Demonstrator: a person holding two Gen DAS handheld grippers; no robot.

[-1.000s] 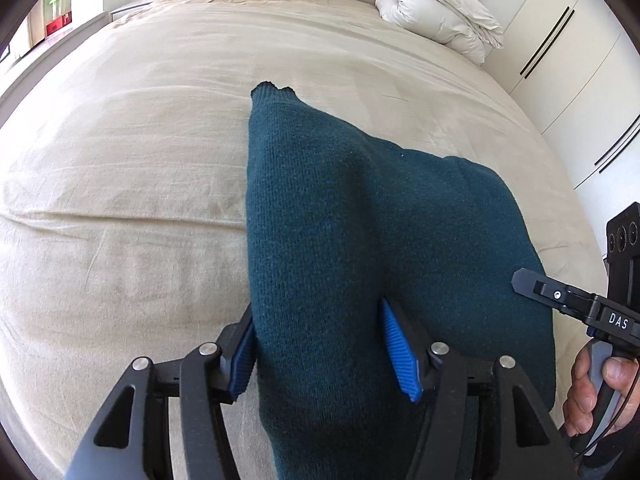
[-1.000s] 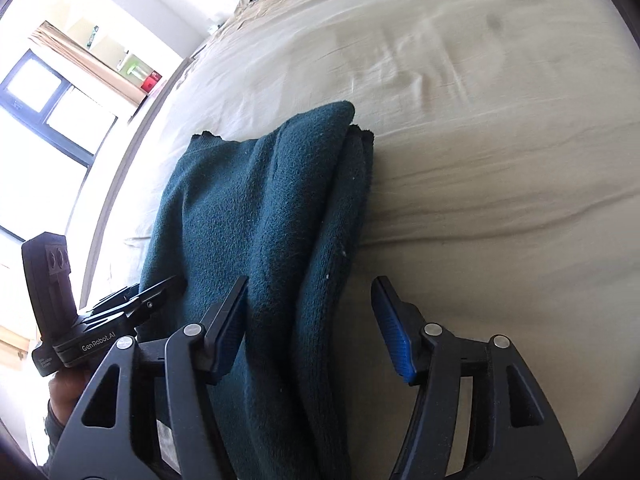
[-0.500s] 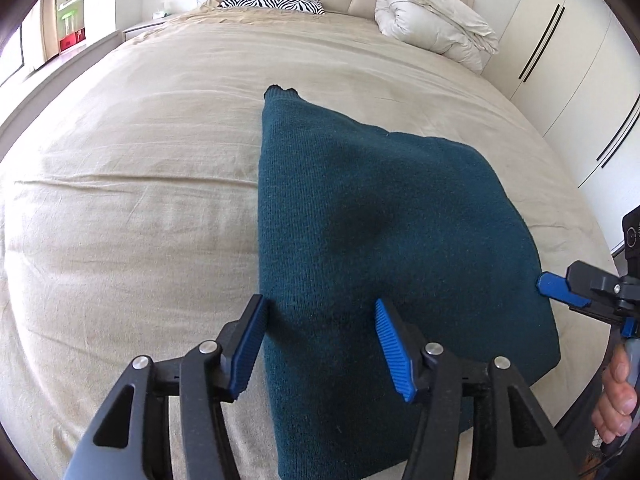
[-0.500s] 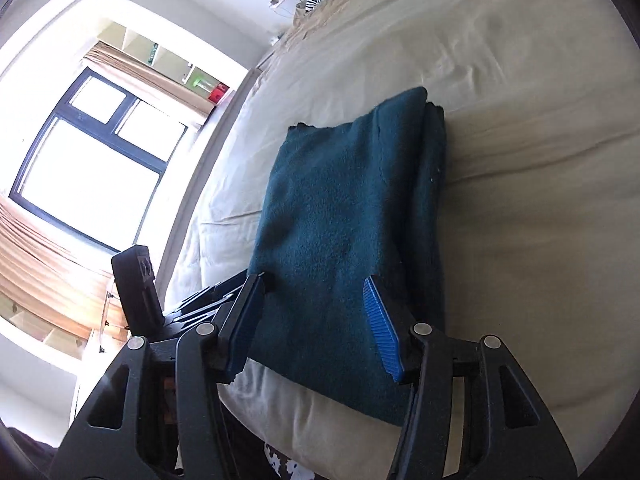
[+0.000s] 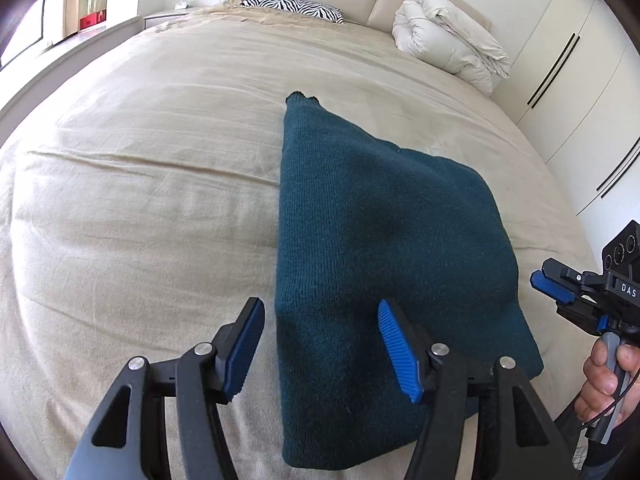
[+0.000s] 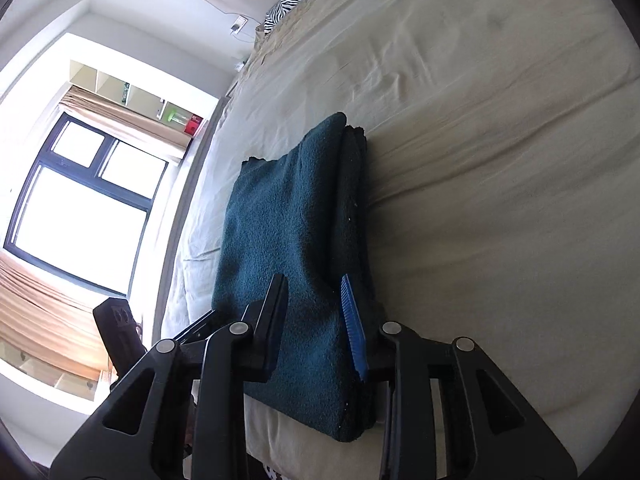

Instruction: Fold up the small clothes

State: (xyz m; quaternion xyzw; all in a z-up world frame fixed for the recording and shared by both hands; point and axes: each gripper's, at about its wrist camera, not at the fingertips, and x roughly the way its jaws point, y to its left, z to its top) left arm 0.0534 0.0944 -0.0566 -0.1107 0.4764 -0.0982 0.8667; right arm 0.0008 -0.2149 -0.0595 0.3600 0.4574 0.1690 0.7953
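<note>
- The dark green sweater (image 5: 384, 248) lies folded on the beige bed sheet (image 5: 140, 200), close to the near edge of the bed; in the left wrist view it fills the centre and runs toward 5 o'clock.
- A second ago the left gripper (image 5: 320, 344) had its blue pads hard against the knit on both sides. Now its fingers are spread and hold nothing: one pad is over bare sheet at 7 o'clock, the other over the sweater.
- The right gripper (image 6: 316, 328) was spread beside the thick folded edge a second ago. Its fingers are now spread less widely, above the near corner of the sweater, at 6 o'clock in its own view; whether the pads touch the cloth I cannot tell.
- From the left wrist view the right gripper (image 5: 554, 290) is seen at 3 o'clock, off the sweater's right edge, with the person's hand (image 5: 608, 376) on its handle.
- The sweater has gone from bunched and raised to flat, with stacked layers showing along its right side (image 6: 354, 200) in the right wrist view.
- My reading: the last fold is laid and let go, so this garment looks finished or nearly so; only a smoothing of the near corner may remain.
- Farther off, at 12 to 1 o'clock, lie a zebra pillow (image 5: 292, 4) and a rolled white duvet (image 5: 448, 48), well apart from the work.
</note>
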